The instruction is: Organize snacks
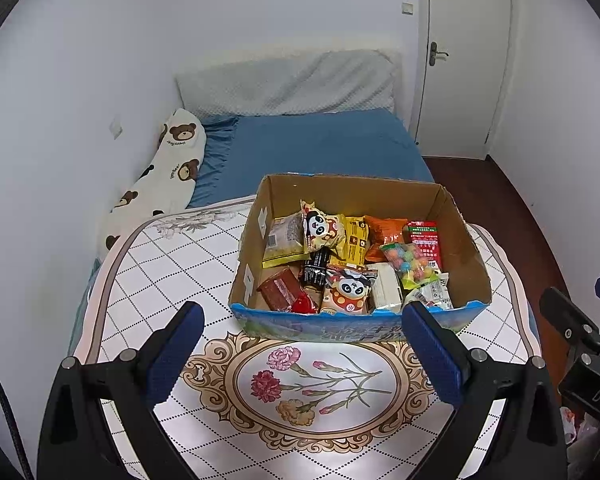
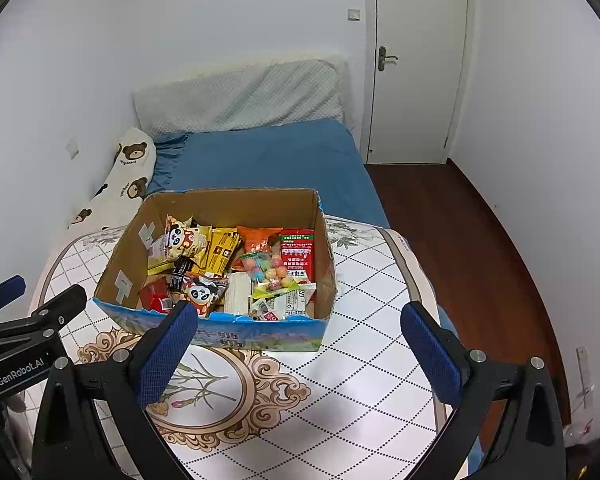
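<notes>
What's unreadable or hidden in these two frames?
- Snacks at the bottom of the cardboard box: buried under upper packets, both views.
- Print on the red carton: too small.
- Box front label: partly behind a right tongs finger; in the left view, behind a left tongs finger.

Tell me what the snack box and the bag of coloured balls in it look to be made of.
The open brown snack box looks like corrugated cardboard: matte tan inner walls, ragged torn rim, glossy blue print outside. The clear bag of coloured candy balls seems to be thin transparent plastic film, since its contents show through and it glints.
</notes>
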### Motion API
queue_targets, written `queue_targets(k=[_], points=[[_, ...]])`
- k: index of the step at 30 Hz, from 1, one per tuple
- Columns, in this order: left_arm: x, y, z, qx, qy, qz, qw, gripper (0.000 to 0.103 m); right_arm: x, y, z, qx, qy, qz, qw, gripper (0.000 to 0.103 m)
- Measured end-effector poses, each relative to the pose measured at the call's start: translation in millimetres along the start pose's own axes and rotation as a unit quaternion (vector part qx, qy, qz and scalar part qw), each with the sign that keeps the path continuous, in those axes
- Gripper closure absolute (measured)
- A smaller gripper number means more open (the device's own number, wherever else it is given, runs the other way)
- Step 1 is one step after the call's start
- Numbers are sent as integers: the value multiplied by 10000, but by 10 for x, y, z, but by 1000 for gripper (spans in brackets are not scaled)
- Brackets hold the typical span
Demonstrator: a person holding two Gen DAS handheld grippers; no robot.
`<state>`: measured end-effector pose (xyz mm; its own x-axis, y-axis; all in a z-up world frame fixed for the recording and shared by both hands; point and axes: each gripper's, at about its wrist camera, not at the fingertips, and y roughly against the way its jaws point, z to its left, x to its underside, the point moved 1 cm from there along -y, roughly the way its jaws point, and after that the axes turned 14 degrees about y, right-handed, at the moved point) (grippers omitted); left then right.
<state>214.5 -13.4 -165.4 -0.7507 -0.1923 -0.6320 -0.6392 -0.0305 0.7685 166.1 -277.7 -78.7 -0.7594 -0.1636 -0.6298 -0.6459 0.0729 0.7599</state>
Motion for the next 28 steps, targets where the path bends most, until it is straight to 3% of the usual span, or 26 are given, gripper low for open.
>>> queue_targets(k=[28], points=[[26, 129, -2, 53, -5, -97, 9999, 1, -18, 73, -4, 11, -4, -53, 10000, 0]])
